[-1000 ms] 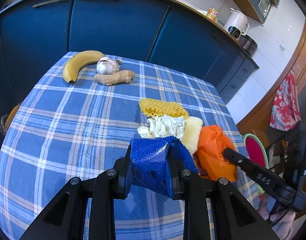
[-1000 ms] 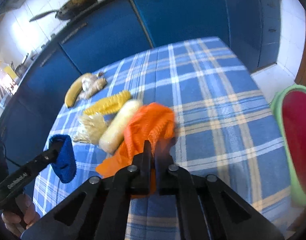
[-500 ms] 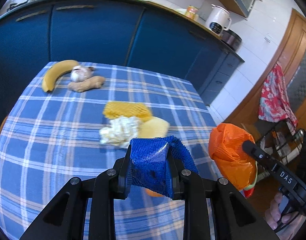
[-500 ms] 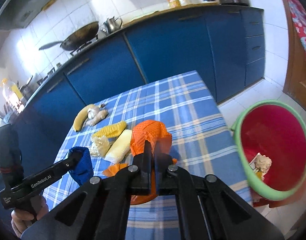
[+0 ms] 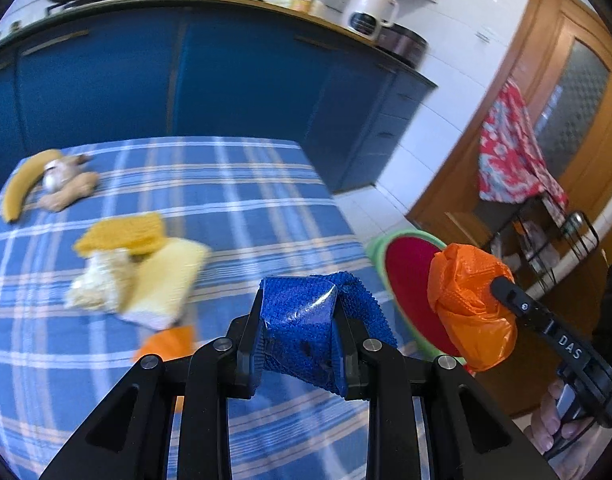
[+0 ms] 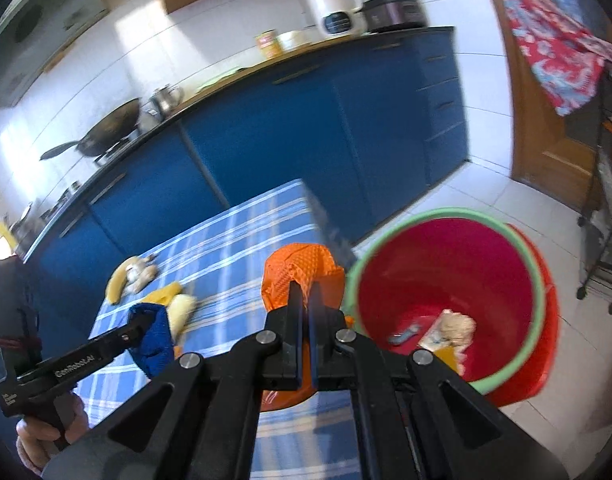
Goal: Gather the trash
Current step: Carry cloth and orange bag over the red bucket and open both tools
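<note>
My left gripper (image 5: 300, 312) is shut on a blue foam net (image 5: 306, 328), held above the table's right edge; it also shows in the right wrist view (image 6: 156, 334). My right gripper (image 6: 304, 290) is shut on an orange plastic bag (image 6: 302, 268), held beside the rim of the red bin (image 6: 437, 276) with a green rim on the floor. In the left wrist view the orange bag (image 5: 471, 304) hangs over that bin (image 5: 405, 276). Some scraps lie in the bin's bottom.
On the blue checked tablecloth (image 5: 246, 184) lie a yellow foam net (image 5: 124, 232), a white wad (image 5: 98, 284), a pale foam piece (image 5: 166, 280), an orange scrap (image 5: 168, 342), a banana (image 5: 22, 184), garlic and ginger. Blue cabinets stand behind; a wire rack (image 6: 603, 200) stands right.
Both grippers have swung right with their loads, away from the table's middle toward the bin. The orange bag now hangs at the bin's rim.
</note>
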Action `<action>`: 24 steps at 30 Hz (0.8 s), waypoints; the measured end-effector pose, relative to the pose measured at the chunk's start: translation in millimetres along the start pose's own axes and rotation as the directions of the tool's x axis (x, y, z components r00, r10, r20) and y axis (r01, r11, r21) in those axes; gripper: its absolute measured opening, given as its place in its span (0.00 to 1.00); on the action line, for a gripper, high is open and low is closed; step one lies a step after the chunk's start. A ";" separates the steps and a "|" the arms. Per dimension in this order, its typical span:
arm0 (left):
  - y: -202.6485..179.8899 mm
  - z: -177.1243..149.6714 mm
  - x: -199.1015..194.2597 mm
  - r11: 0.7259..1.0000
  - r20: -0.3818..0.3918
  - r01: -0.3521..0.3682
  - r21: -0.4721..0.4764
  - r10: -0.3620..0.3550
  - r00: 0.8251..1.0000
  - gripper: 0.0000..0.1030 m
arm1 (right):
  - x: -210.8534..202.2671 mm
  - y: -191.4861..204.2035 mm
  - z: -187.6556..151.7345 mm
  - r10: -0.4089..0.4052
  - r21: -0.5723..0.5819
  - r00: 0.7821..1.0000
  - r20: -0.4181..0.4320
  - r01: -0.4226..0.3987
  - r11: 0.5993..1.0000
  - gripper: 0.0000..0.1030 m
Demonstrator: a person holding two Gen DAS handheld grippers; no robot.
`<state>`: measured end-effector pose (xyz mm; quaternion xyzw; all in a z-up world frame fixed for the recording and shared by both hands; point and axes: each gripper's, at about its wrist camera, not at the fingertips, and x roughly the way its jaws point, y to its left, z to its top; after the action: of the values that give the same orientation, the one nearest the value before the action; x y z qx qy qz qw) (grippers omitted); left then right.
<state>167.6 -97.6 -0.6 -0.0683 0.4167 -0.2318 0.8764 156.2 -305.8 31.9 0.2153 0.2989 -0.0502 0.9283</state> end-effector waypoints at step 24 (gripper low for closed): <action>-132.9 4.5 105.3 0.968 -0.137 0.108 0.227 -0.077 0.987 0.29 | 11.3 -142.8 -6.5 -0.187 0.192 0.982 -0.037 0.191 0.963 0.08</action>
<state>182.0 -264.1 -29.7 0.0309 0.4379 -0.3238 0.8381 130.3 -431.4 -32.1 0.2758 0.3204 -0.1656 0.8910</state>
